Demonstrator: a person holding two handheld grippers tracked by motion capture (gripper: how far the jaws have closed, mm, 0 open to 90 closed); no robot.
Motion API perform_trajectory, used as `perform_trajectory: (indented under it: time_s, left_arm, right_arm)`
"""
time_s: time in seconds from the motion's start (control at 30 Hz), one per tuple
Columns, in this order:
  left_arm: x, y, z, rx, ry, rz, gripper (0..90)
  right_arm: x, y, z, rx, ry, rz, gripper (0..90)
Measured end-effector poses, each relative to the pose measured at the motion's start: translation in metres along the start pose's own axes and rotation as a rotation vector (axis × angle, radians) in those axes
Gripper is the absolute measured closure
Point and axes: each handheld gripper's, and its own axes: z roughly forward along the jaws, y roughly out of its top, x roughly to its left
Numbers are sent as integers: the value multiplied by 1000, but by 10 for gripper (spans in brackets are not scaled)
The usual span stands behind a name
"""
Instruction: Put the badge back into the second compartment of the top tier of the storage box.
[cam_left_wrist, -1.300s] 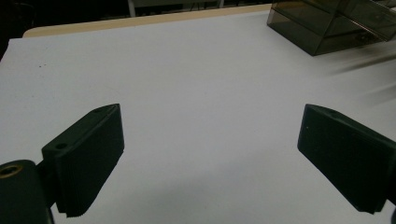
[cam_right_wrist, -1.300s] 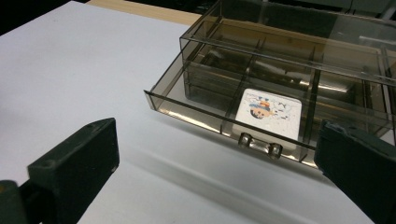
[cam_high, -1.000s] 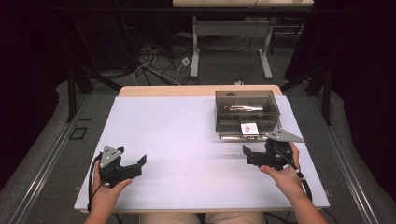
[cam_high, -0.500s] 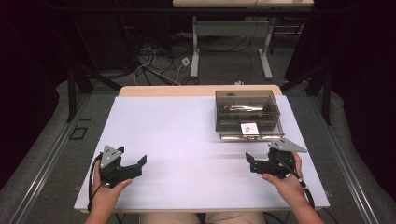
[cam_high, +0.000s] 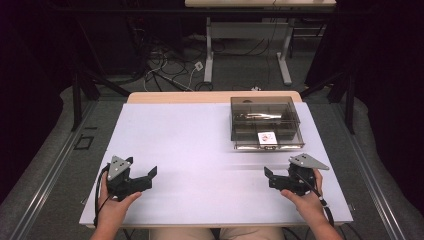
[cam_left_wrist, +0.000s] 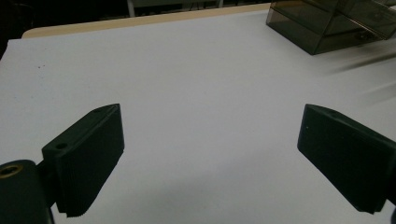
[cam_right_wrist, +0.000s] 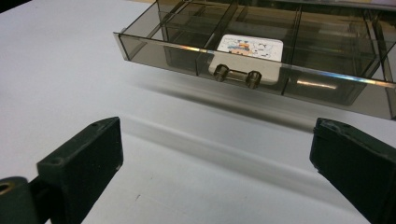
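Note:
A smoky clear plastic box (cam_high: 266, 122) with compartments sits at the back right of the white table top (cam_high: 200, 145). In the right gripper view its drawer front (cam_right_wrist: 236, 74) shows a pale handle and a printed label (cam_right_wrist: 251, 46). My right gripper (cam_high: 268, 179) (cam_right_wrist: 215, 126) rests low on the table in front of the box and points left. It stands open, its jaws have just been closing slightly, and nothing is between them. My left gripper (cam_high: 149, 179) (cam_left_wrist: 211, 114) lies open at the front left, empty.
Bare wood (cam_high: 210, 96) shows along the table's far edge. Behind it are desk legs (cam_high: 285, 55) and cables (cam_high: 165, 70) on a dark floor. The box's corner (cam_left_wrist: 327, 23) shows at the upper right of the left gripper view.
My right gripper has sunk and drawn back from the box towards the table's front edge. The left gripper has stayed still.

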Motion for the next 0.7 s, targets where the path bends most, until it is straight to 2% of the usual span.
perform_trajectory:
  time_s: [0.23,0.5,0.53,0.7]
  left_arm:
    - [0,0,0,-1,0,0,73]
    - [0,0,0,0,0,5,73]
    - [0,0,0,-1,-1,1,73]
    - [1,0,1,3,-1,4,73]
  right_arm:
    - [-6,-8,4,4,-20,-5,29]
    - [-5,-14,10,20,-17,13,30]
    - [-6,-14,10,20,-21,-3,31]
    - [-5,-15,12,28,-28,2,33]
